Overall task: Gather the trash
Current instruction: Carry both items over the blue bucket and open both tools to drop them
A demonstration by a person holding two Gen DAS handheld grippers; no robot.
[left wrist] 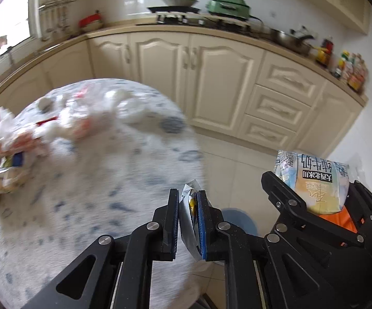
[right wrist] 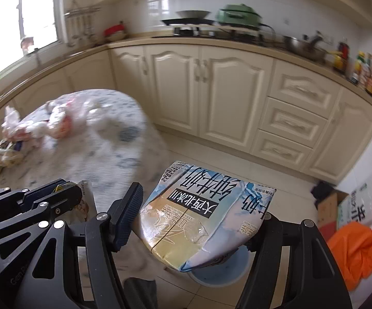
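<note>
Both cameras sit just behind their tongs, looking forward and slightly down across the kitchen. The left wrist view sits above the round cloth-covered counter [left wrist: 88,185] and catches the right tongs [left wrist: 312,193] at its right edge. The right wrist view hangs over the floor, showing the left tongs [right wrist: 75,193] at left. Both share the cabinets [left wrist: 211,77], the stove and the window.

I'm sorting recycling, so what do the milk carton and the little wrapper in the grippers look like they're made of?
The milk carton in the right gripper looks like glossy coated paperboard: printed panels, creased, dented and glinting. The small wrapper in the left gripper seems thin silvery foil or metallised plastic film, flat and crinkled; which one can't be told.
</note>
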